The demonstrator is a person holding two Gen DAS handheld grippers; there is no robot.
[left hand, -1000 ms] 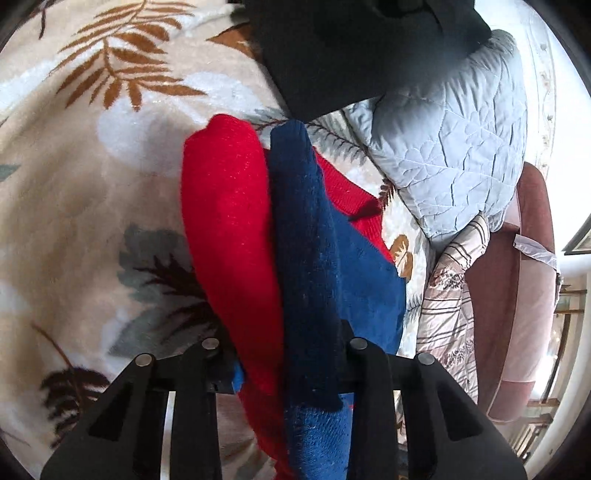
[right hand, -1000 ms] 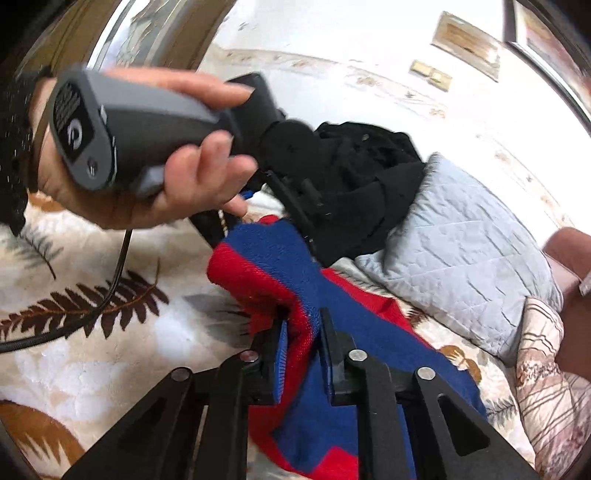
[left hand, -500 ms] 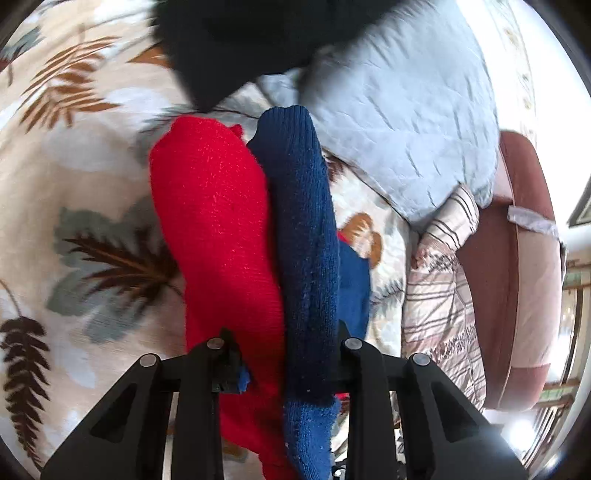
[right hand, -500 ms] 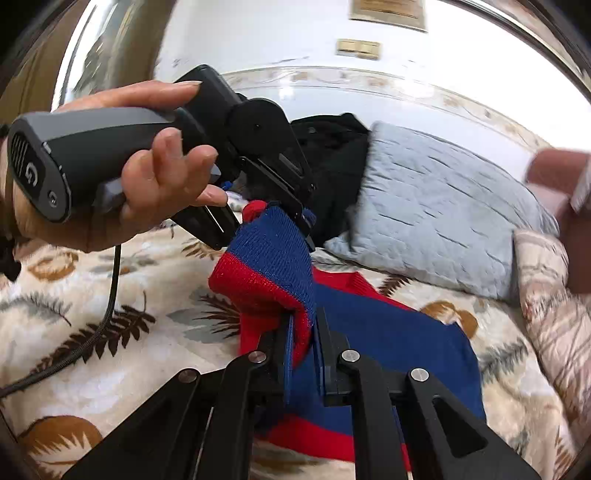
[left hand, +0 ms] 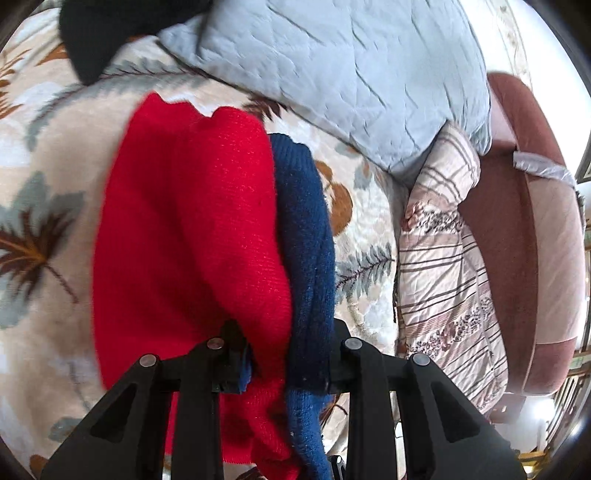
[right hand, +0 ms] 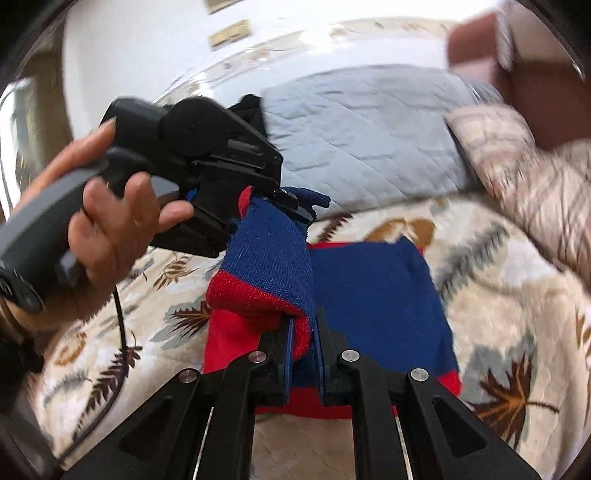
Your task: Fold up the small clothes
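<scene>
While I carry the red-and-blue knitted garment [right hand: 373, 295] over itself, its far part lies flat on the leaf-patterned bedspread [right hand: 509, 280] and the lifted edge hangs between my two grippers. My right gripper [right hand: 303, 350] is clamped nearly closed on a thin red hem; my left gripper [left hand: 284, 354] has its jaws pinched on a thick bunch of red and blue knit, standing partly apart only because of the bulk.

Risks as I judge them:
- Right bite is shallow, only the hem. A fast swing could tug it out and the fold collapses.
- Left bite holds several layers bunched together, so on release they may drop as a lump, not a flat edge.
- Both views are motion-blurred; if the two ends land unevenly, the fold line goes skewed.

Around it: a grey quilted pillow [left hand: 354, 70] sits just beyond the garment, with a striped beige cushion [left hand: 447, 266] beside it and a dark black garment [left hand: 110, 29] at the pillow's far corner. A pink padded headboard [left hand: 532, 236] is behind them. The pillow is the nearest obstacle; overshooting would lay the edge against it. The cable [right hand: 118, 332] trailing from the left handle lies on the bedspread, clear of the knit.
</scene>
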